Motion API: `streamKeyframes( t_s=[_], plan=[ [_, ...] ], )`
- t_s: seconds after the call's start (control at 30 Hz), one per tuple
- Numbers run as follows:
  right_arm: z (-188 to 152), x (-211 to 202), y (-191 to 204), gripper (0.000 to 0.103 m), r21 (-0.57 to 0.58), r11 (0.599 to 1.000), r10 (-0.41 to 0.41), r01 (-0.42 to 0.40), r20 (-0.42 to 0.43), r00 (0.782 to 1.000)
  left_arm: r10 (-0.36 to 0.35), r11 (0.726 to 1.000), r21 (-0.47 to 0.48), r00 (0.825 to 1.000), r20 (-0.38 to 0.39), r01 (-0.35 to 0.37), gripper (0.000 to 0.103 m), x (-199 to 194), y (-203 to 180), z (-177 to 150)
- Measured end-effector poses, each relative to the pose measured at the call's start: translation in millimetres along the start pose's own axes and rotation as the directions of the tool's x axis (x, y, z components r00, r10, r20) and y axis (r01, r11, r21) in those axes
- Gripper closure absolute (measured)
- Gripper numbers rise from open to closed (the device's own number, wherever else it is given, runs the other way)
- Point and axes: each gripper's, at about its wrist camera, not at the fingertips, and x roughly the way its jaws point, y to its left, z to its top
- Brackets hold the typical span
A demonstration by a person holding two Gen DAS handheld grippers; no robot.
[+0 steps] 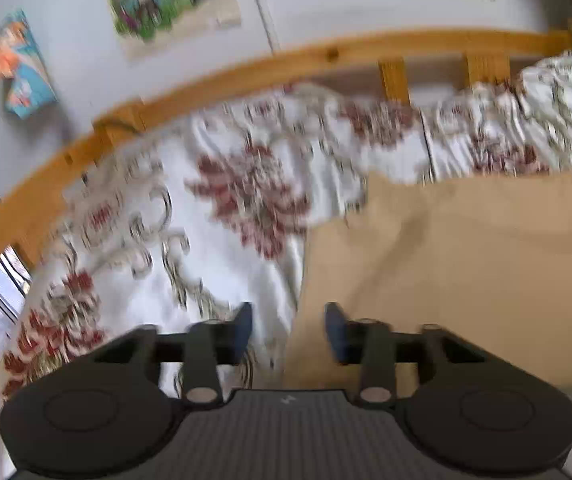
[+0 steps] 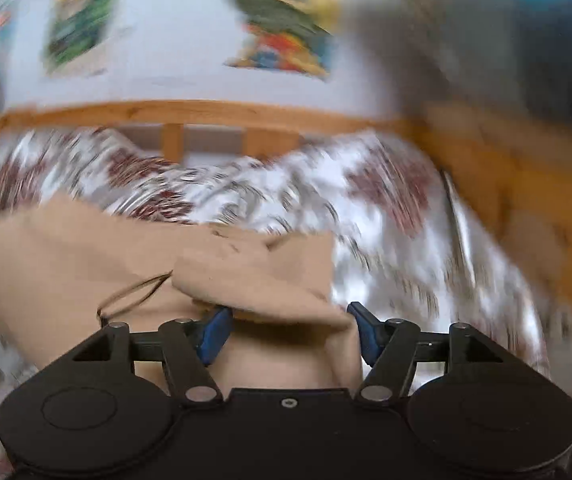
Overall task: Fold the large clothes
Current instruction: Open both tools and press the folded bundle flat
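Both grippers gape open: left gripper [image 1: 289,330] over the tan garment's [image 1: 466,264] left edge, right gripper [image 2: 289,330] straddling its bunched fold; long axis unclear.

Obscured and indistinct areas

Right wrist view heavily motion-blurred: wall posters [image 2: 282,20] unreadable; blue-grey mass [image 2: 526,28] at upper right unidentifiable. Tan garment [image 1: 466,264] cut off by left view's right edge.
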Motion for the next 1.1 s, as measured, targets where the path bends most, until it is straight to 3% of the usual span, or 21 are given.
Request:
streamKeyframes(
  t_s=[0.03,0.1,0.13,0.17,0.2,0.27,0.33,0.43,0.57,0.63,0.7,0.77,0.83,0.93,1.1],
  plan=[
    [0.8,6.7,4.6,0.040,-0.039,0.999,-0.011,0.012,0.023,1.000,-0.014,1.000,-0.001,1.000,0.013,0.014,0.050,2.2,-5.2,5.3],
    [6.2,26.3,2.7,0.053,-0.030,0.999,-0.011,0.013,0.053,0.999,-0.070,0.998,0.001,0.998,-0.008,0.070,0.048,11.1,-18.7,16.3],
    [9.3,35.9,-1.9,0.071,-0.001,1.000,-0.010,0.010,0.054,0.999,-0.089,0.996,-0.007,0.996,-0.022,0.089,0.043,16.6,-26.0,21.4],
    [11.1,44.8,-7.1,0.081,0.031,0.999,-0.023,0.022,0.049,0.999,-0.116,0.993,-0.023,0.993,-0.031,0.116,0.035,23.2,-34.6,26.7],
    [11.6,52.5,-11.9,0.081,0.057,0.997,-0.052,0.049,0.046,0.998,-0.135,0.990,-0.040,0.990,-0.030,0.134,0.031,27.8,-41.0,30.3],
    [6.3,67.8,-23.4,0.082,0.124,0.986,-0.114,0.114,0.000,0.993,-0.163,0.983,-0.079,0.987,0.004,0.163,0.011,34.5,-54.3,36.3],
    [-2.8,80.4,-40.3,0.082,0.224,0.961,-0.150,0.162,-0.071,0.986,-0.216,0.970,-0.108,0.975,0.049,0.220,0.003,40.7,-66.8,44.0],
    [-19.9,93.4,-64.6,0.077,0.351,0.918,-0.147,0.183,-0.125,0.981,-0.265,0.954,-0.119,0.961,0.084,0.274,0.001,51.9,-85.5,52.5],
    [-20.9,98.0,-58.9,0.069,0.279,0.939,-0.178,0.201,-0.104,0.978,-0.207,0.973,-0.099,0.978,0.038,0.210,0.000,81.8,-107.8,52.6],
    [-22.7,93.5,-62.7,0.065,0.304,0.931,-0.183,0.203,-0.093,0.979,-0.220,0.966,-0.135,0.975,0.028,0.222,0.000,90.3,-104.7,47.0],
    [-23.1,82.1,-65.0,0.059,0.320,0.922,-0.205,0.220,-0.080,0.976,-0.259,0.946,-0.192,0.965,0.029,0.260,0.000,98.3,-93.9,42.2],
    [-22.1,70.3,-61.2,0.042,0.311,0.916,-0.246,0.254,-0.068,0.967,-0.279,0.932,-0.231,0.960,0.036,0.280,0.000,102.1,-85.7,33.5],
    [-17.6,59.1,-50.0,0.034,0.289,0.913,-0.291,0.289,-0.036,0.956,-0.274,0.930,-0.240,0.961,0.050,0.278,0.000,99.7,-81.0,26.4],
    [-7.7,39.4,-24.6,0.018,0.207,0.942,-0.277,0.264,0.039,0.960,-0.208,0.934,-0.281,0.975,0.074,0.220,0.001,81.7,-73.9,21.0],
    [21.1,31.9,30.7,0.002,0.066,0.988,-0.147,0.139,0.150,0.978,-0.267,0.927,-0.240,0.957,0.116,0.288,0.001,63.2,-72.5,31.3]
  ],
)
